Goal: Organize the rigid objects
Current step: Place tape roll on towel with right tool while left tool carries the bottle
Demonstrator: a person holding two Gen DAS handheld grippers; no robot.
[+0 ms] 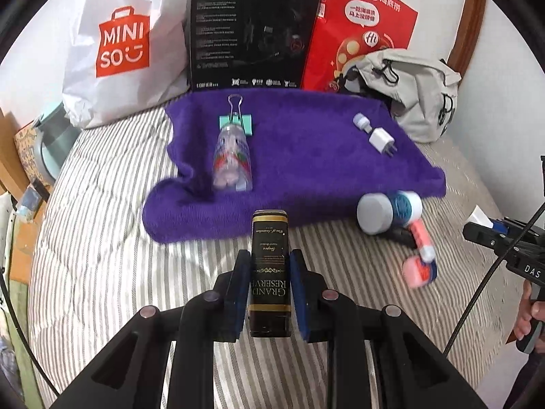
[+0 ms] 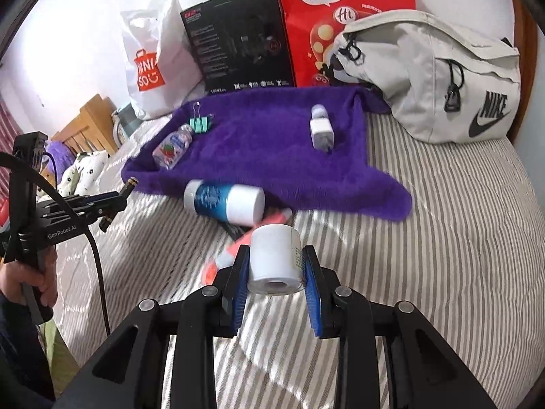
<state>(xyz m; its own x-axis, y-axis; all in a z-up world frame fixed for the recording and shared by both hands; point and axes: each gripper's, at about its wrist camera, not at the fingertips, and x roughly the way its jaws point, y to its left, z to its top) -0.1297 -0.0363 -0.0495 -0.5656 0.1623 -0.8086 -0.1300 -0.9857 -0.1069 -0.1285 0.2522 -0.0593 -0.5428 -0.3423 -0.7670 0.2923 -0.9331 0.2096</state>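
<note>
My left gripper (image 1: 269, 262) is shut on a black and gold "Grand Reserve" box (image 1: 269, 272), held just short of the purple towel (image 1: 306, 156). My right gripper (image 2: 276, 259) is shut on a white bottle (image 2: 276, 260), above the striped bed. On the towel lie a small clear bottle (image 1: 232, 160), a teal binder clip (image 1: 236, 119) and a white charger plug (image 1: 379, 139). A blue and white bottle (image 2: 224, 202) and a pink tube (image 1: 420, 235) rest on the bed by the towel's near edge.
A Miniso bag (image 1: 122, 44), a black Hecate box (image 1: 252, 30) and a red paper bag (image 1: 361, 24) stand along the wall behind the towel. A grey Nike bag (image 2: 432, 75) lies at the right. The striped mattress (image 1: 102, 221) stretches out on the left.
</note>
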